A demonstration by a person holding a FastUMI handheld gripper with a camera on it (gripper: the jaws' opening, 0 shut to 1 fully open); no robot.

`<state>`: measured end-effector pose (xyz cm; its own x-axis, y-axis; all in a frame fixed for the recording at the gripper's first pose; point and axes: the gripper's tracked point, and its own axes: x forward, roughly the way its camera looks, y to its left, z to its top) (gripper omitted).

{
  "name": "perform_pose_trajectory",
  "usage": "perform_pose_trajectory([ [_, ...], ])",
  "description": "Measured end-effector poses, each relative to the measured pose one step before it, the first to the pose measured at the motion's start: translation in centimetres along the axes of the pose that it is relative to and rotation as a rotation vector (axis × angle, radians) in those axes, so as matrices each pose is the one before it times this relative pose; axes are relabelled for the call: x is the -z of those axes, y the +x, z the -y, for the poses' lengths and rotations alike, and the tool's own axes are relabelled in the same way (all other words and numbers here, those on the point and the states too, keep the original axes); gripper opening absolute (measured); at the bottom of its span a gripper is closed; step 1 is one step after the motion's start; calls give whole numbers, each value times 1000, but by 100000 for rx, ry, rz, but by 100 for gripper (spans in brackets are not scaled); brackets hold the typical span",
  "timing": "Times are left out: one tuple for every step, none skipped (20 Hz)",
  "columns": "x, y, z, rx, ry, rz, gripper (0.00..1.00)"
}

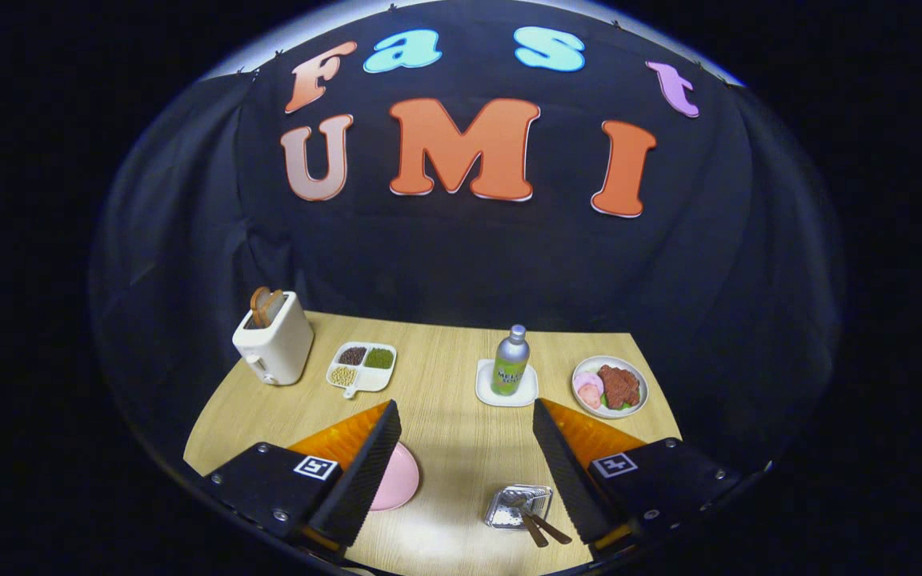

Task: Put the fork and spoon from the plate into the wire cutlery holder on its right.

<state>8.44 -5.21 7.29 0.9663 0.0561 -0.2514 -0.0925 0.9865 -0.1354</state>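
Note:
My gripper (461,416) is open above the wooden table, its two fingers spread wide with nothing between them. A pink plate (398,480) lies on the table, half hidden behind the left finger (369,464); its visible part is bare. The wire cutlery holder (513,506) stands to the plate's right, close to the right finger (561,464). Inside it sit the fork and spoon (537,522), their brown handles sticking out toward me.
Further back on the table (445,376) stand a white toaster (273,344) with bread in it, a white divided dish (362,366) of grains, a green bottle (511,362) on a small white tray, and a plate of food (610,386) at the right.

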Motion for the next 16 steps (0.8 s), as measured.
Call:
perform_pose_trajectory([
  [-410, -236, -212, 1702, 259, 2227, 99],
  [-401, -499, -183, 967, 851, 2347, 99],
  [-198, -609, -248, 422, 1281, 1397, 99],
  [-24, -492, -279, 52, 2066, 1277, 99],
  [70, -487, -363, 76, 2569, 1679, 99],
  [-30, -363, -404, -184, 2270, 1314, 100],
  [113, -197, -572, -241, 2125, 1775, 99],
  [-13, -329, -383, -199, 1513, 1759, 99],
  [204, -329, -293, -15, 652, 324, 99],
  [270, -319, -143, 809, 235, 321, 99],
  [104, -134, -72, 828, -38, 725, 99],
  [-33, -283, -260, 395, 553, 486, 99],
  [107, -151, -496, -1054, 956, -91, 99],
  [200, -252, -460, -1040, 555, -252, 99],
  [-17, -158, -98, 281, -683, 419, 99],
  [-52, -80, 255, 1072, -1485, 722, 99],
])
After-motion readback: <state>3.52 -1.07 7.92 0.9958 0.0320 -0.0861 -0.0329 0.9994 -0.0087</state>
